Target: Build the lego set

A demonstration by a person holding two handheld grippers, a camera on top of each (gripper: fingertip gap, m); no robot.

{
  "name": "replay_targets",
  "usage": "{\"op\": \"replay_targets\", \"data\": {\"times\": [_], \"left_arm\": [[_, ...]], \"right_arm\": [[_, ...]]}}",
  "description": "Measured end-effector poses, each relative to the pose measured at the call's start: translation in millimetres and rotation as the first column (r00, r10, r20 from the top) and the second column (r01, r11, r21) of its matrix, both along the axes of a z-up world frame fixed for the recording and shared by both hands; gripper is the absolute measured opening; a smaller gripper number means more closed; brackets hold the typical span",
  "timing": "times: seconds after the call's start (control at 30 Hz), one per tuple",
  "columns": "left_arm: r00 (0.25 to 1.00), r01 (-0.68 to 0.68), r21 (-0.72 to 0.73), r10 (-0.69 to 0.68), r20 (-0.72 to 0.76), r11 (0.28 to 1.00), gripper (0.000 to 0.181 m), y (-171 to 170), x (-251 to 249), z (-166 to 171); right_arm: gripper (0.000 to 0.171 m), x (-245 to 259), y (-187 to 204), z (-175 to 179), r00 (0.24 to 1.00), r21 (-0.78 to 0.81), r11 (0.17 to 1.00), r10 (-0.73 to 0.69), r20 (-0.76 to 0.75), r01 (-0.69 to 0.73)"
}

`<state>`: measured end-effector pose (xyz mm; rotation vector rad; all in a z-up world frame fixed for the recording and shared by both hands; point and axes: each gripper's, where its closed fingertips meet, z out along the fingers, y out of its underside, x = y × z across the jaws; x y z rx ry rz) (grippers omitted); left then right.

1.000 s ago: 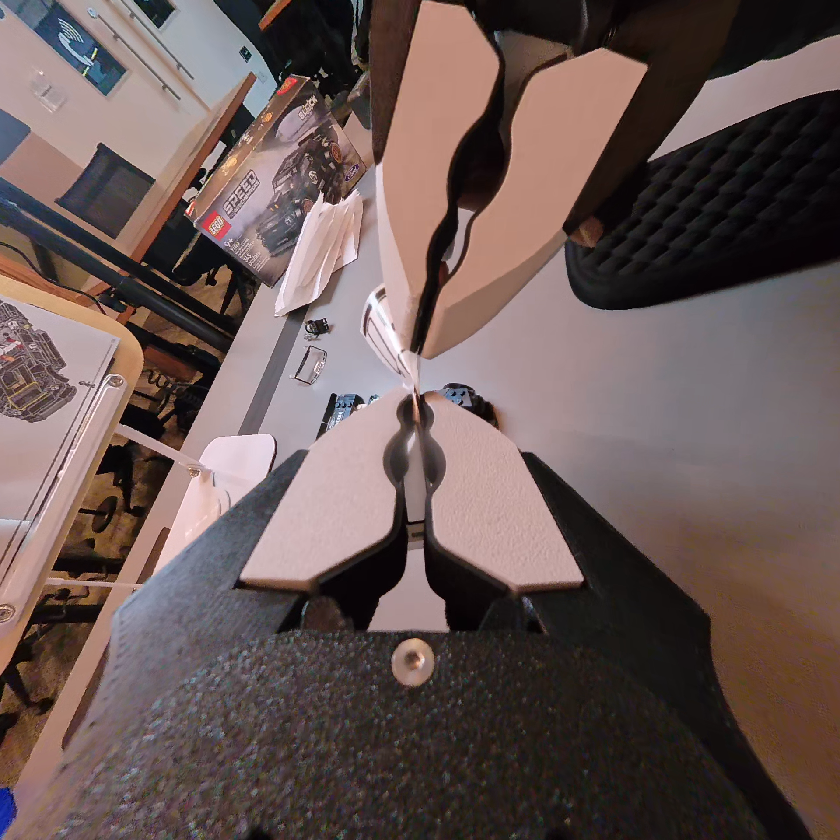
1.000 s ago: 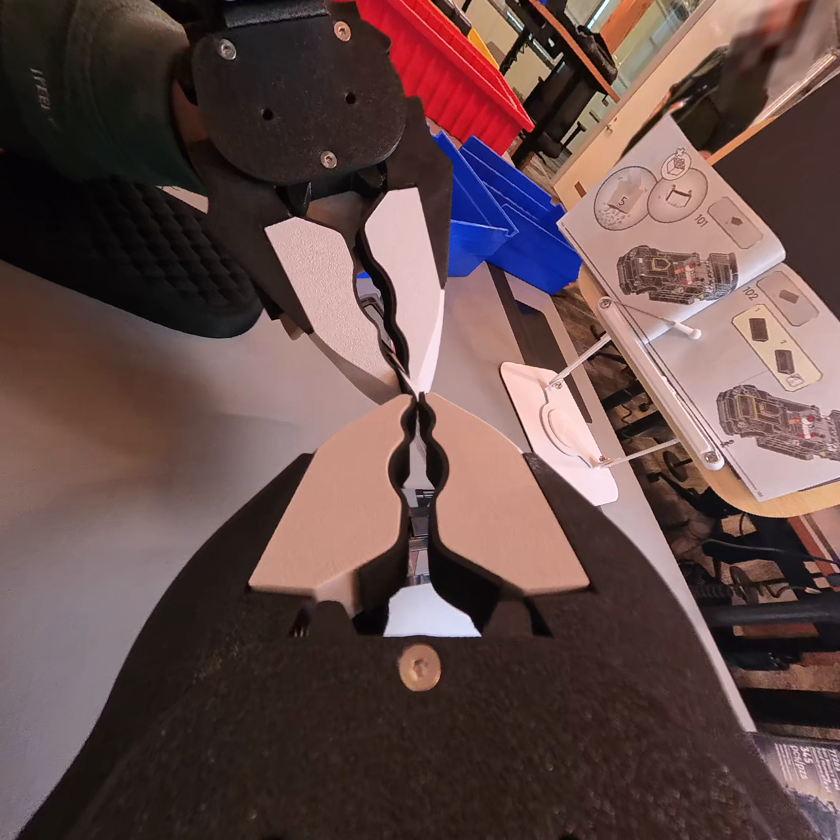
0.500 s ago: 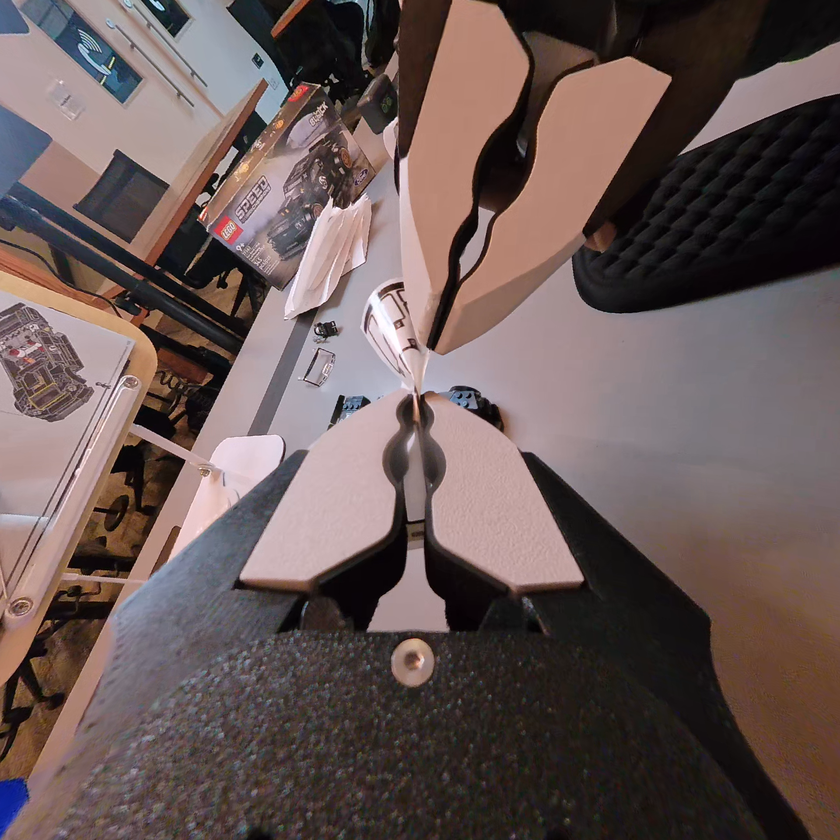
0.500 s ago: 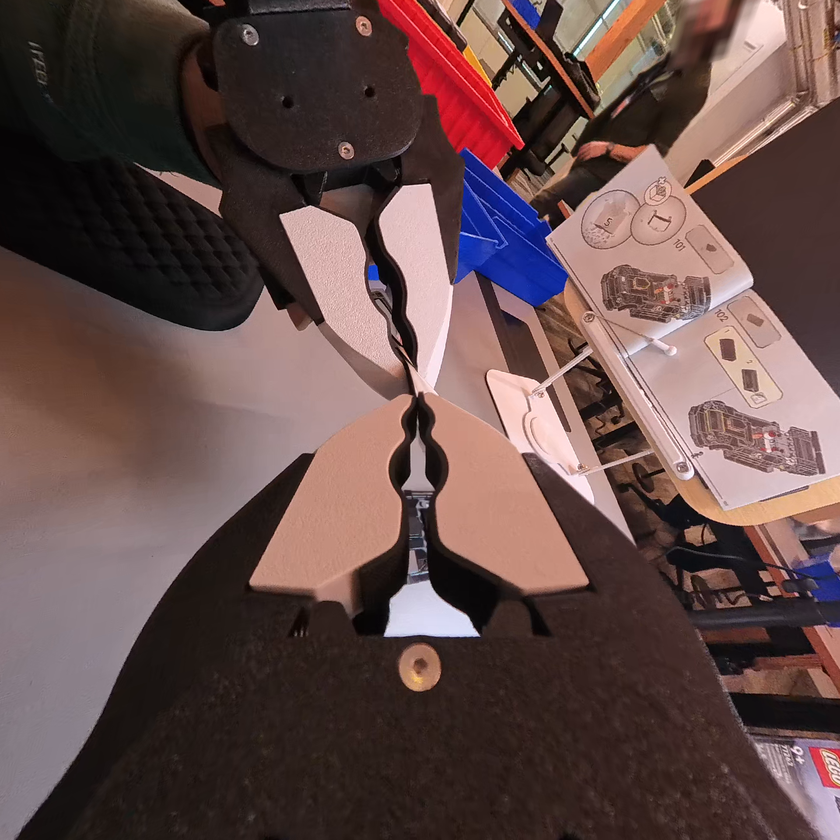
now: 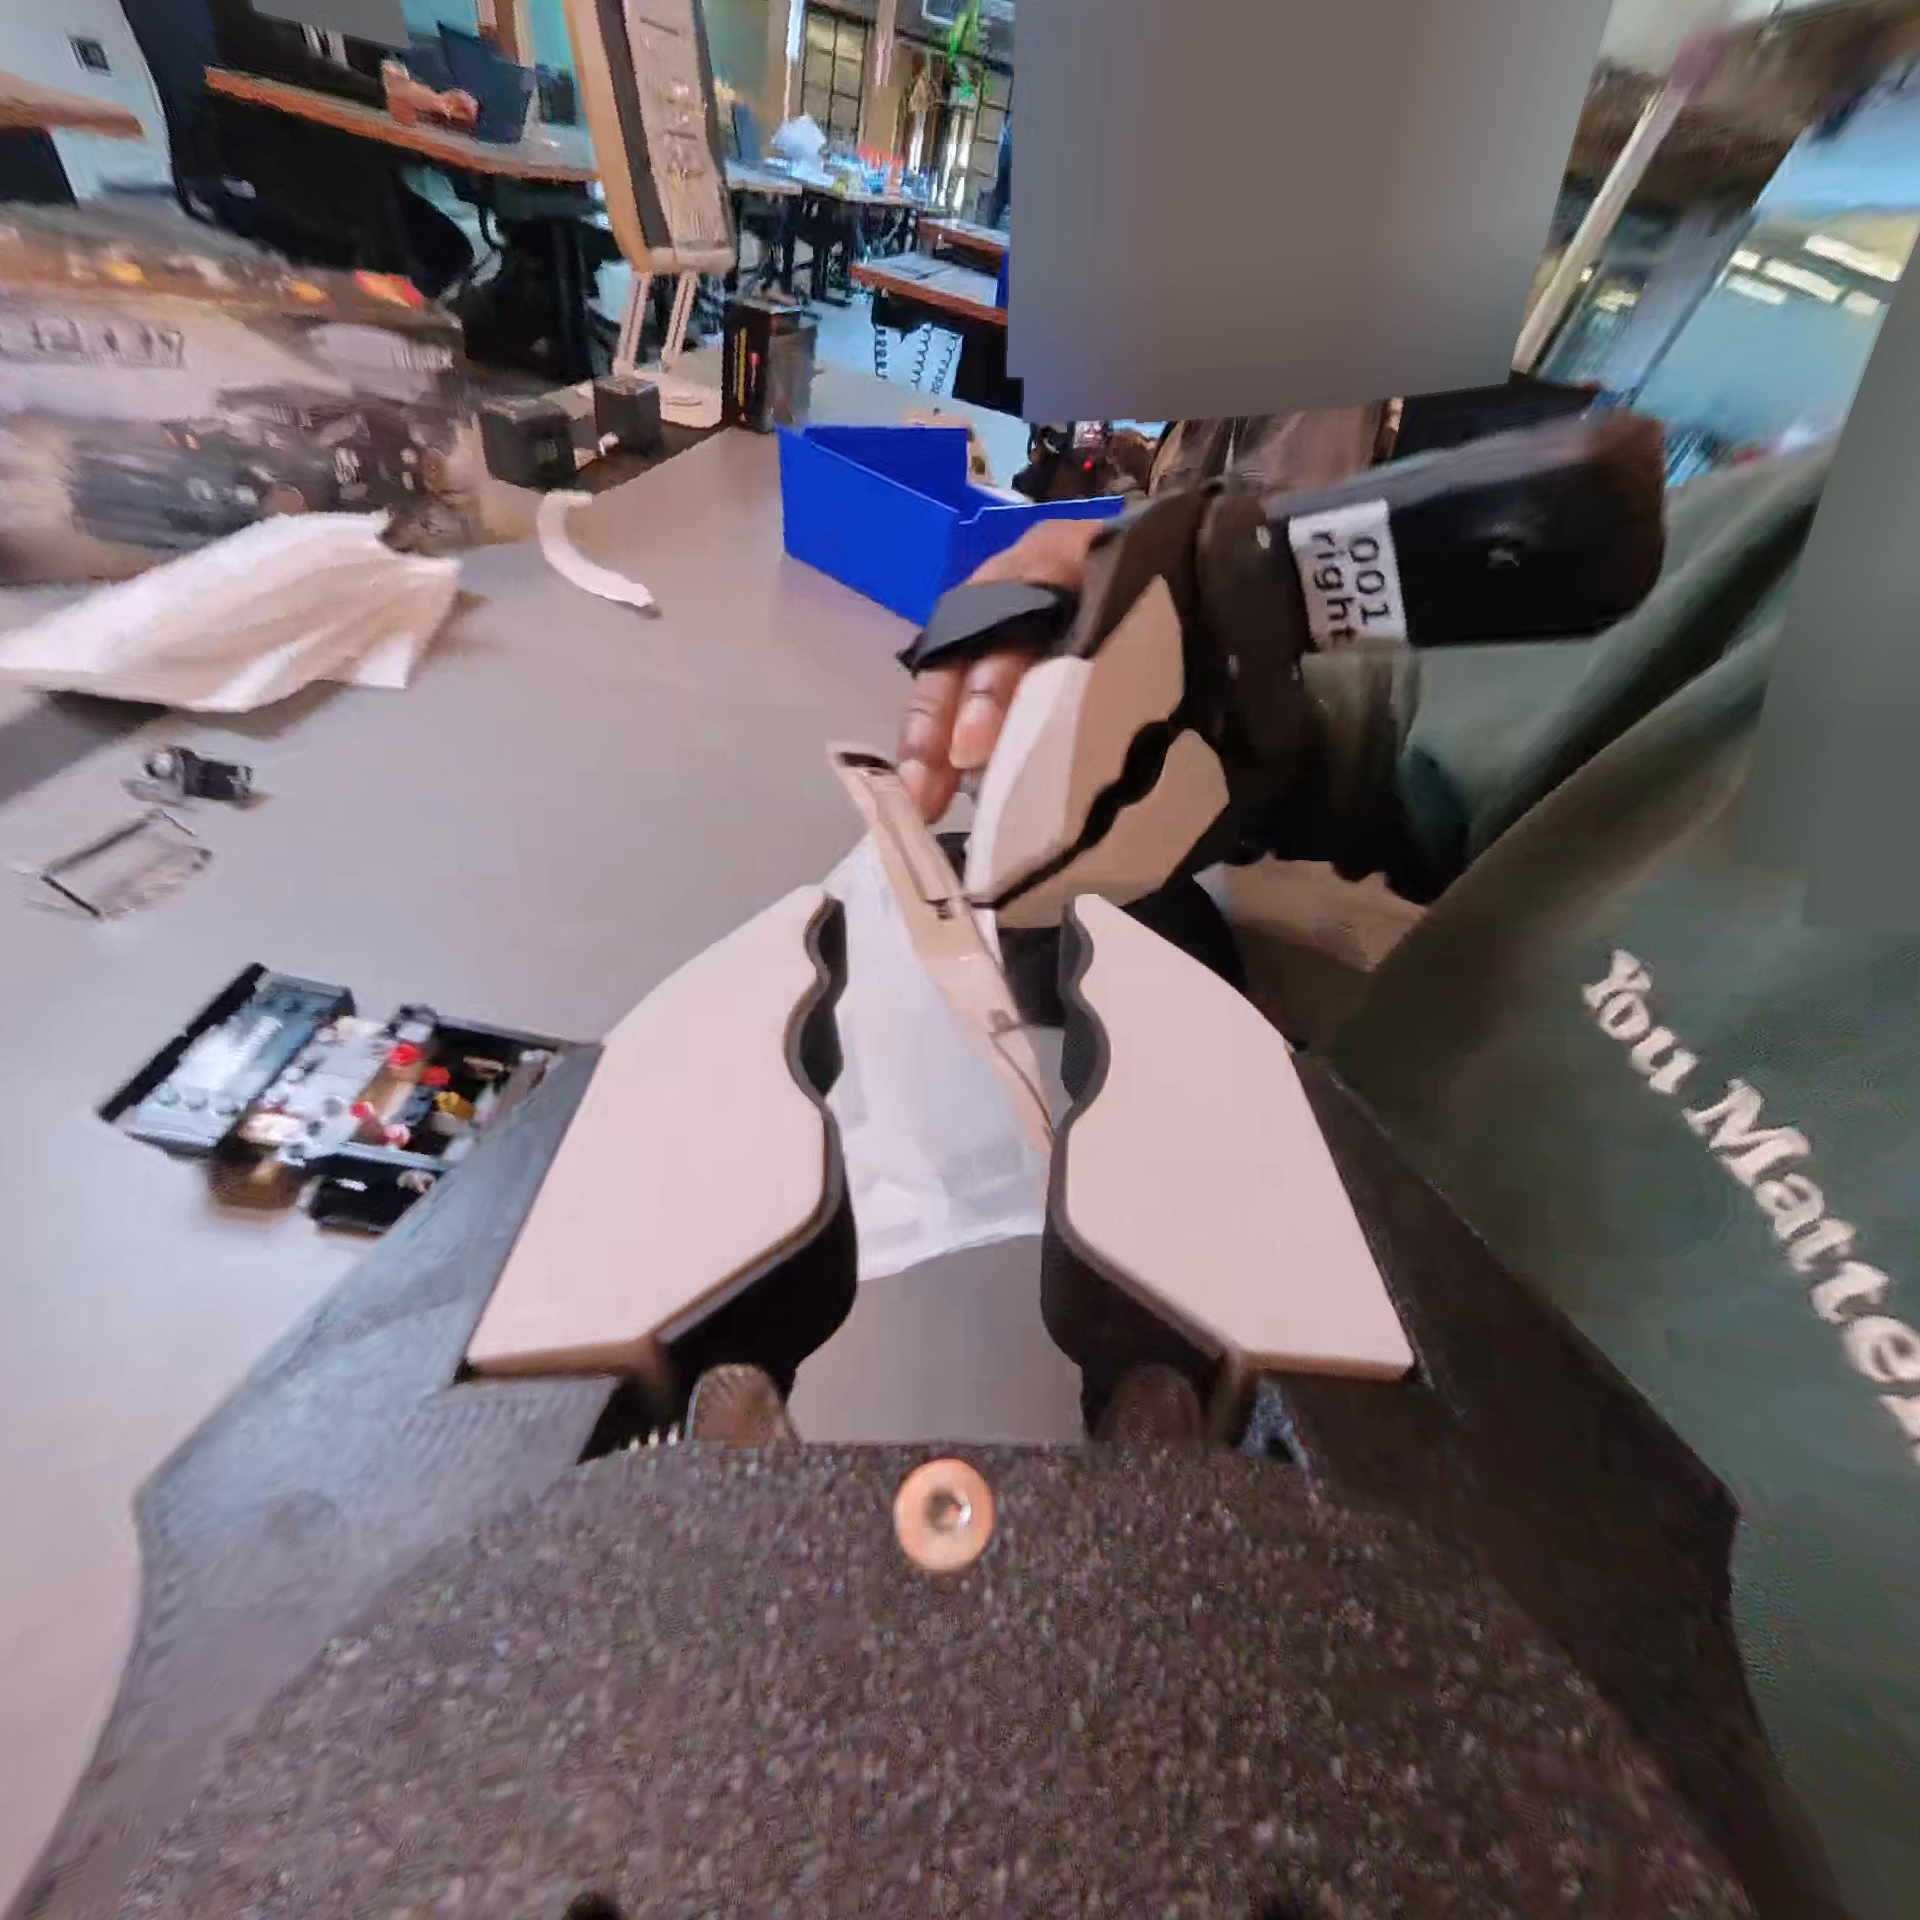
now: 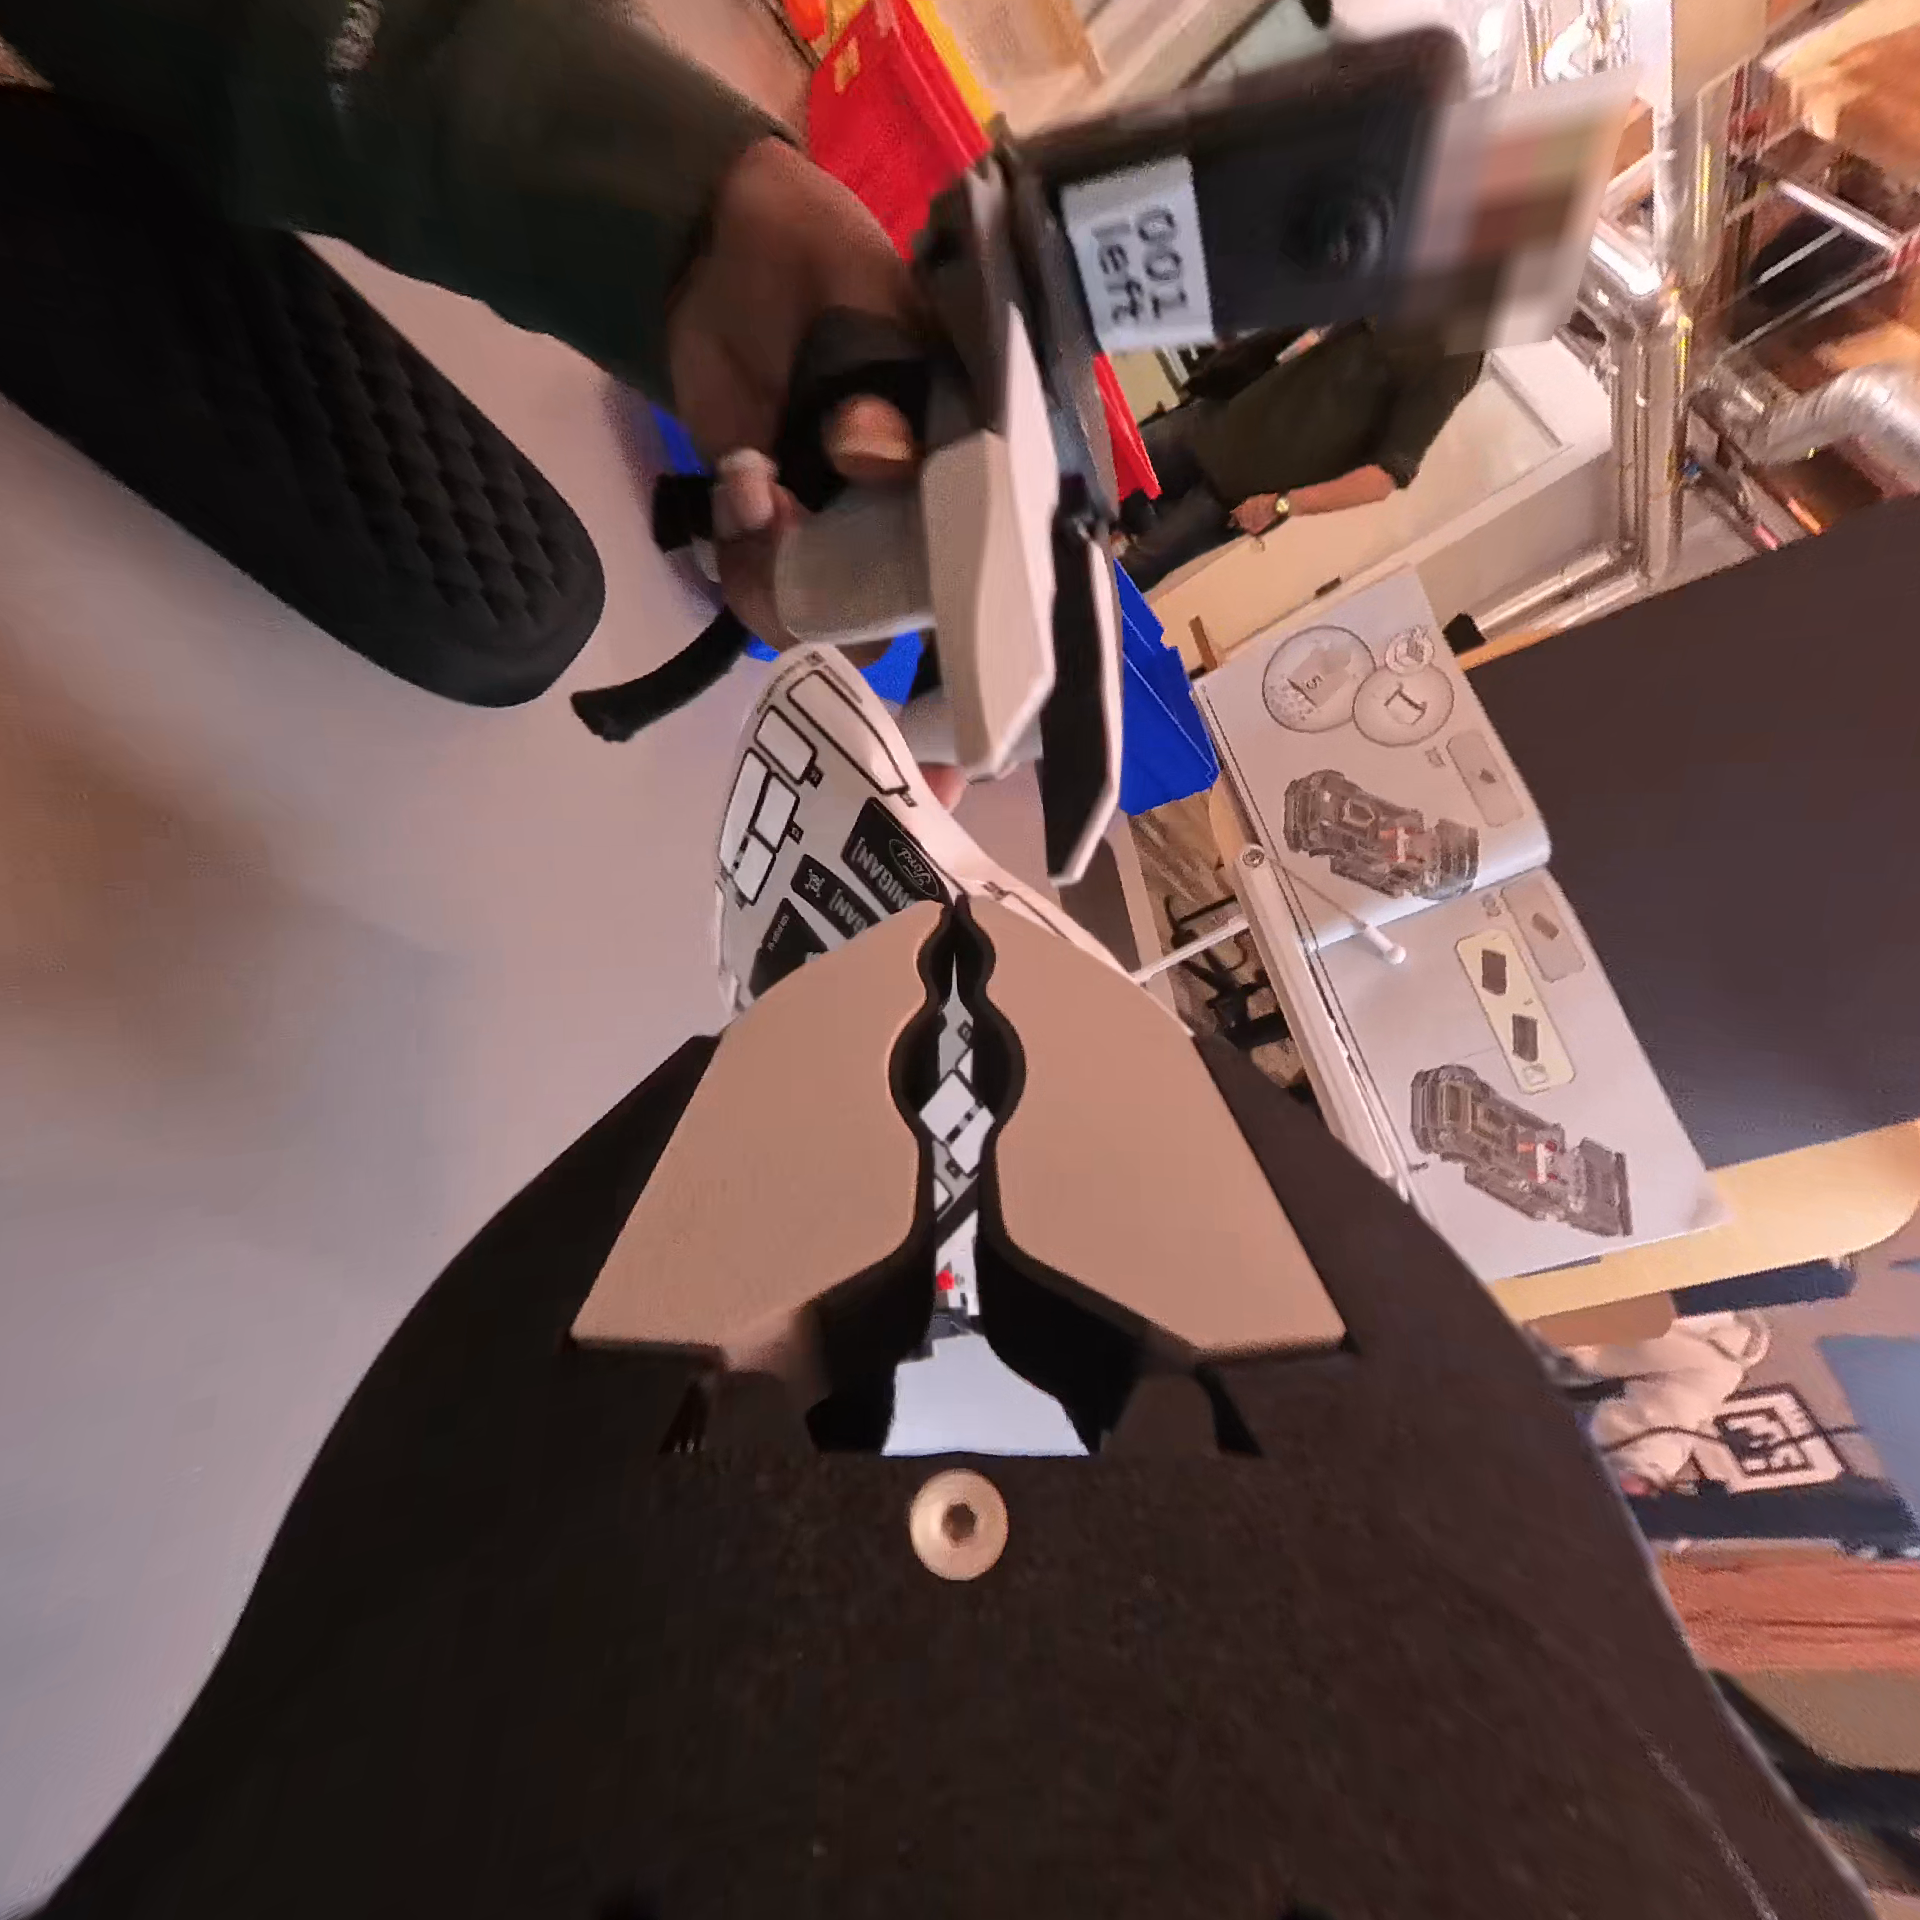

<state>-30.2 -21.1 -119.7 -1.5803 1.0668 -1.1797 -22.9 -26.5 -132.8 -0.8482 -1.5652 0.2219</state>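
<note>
White sticker sheet (image 6: pixel 821 821) pinched in your right gripper (image 6: pixel 961 914).
Your left gripper (image 5: pixel 945 935) stands spread wide, holding nothing, above the grey surface (image 5: pixel 582 790).

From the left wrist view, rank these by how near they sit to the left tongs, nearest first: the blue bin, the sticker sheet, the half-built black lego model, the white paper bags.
1. Sticker sheet: between the open left tongs.
2. Half-built black lego model: on the table, just left.
3. White paper bags: far left.
4. Blue bin: at the back, centre.

The bags and bin are close to call.
</note>
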Motion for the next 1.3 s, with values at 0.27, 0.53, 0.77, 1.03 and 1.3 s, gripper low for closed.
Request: {"op": "replay_targets", "data": {"times": [0.27,0.53,0.77,1.03,1.3], "left_arm": [[0.991,0.132,-0.211,-0.124,0.050,0.969,0.001,-3.7,11.9,-11.9],[0.996,0.001,-0.242,0.021,0.087,0.970,0.001,34.9,-6.6,-16.4],[0.926,-0.304,-0.393,0.366,0.091,0.868,0.000,125.3,-52.8,-48.8],[0.757,-0.534,-0.466,0.645,0.109,0.705,0.000,206.0,-107.3,-63.8],[0.645,-0.373,-0.672,0.699,0.307,0.639,0.000,236.6,-127.4,-69.4]], "right_arm": [[0.000,-4.8,-8.0,-10.3,0.996,0.126,0.991,0.026,0.080,-0.036],[0.000,4.7,-4.6,-23.7,0.998,0.031,0.999,0.008,0.064,-0.010],[0.000,22.6,27.6,-7.9,0.977,-0.546,0.837,-0.143,-0.157,0.035],[0.000,38.9,55.0,7.0,0.899,-0.924,0.284,-0.282,-0.335,-0.255],[0.000,50.0,69.1,-6.2,0.879,-0.939,0.096,-0.333,-0.342,-0.330]]}}
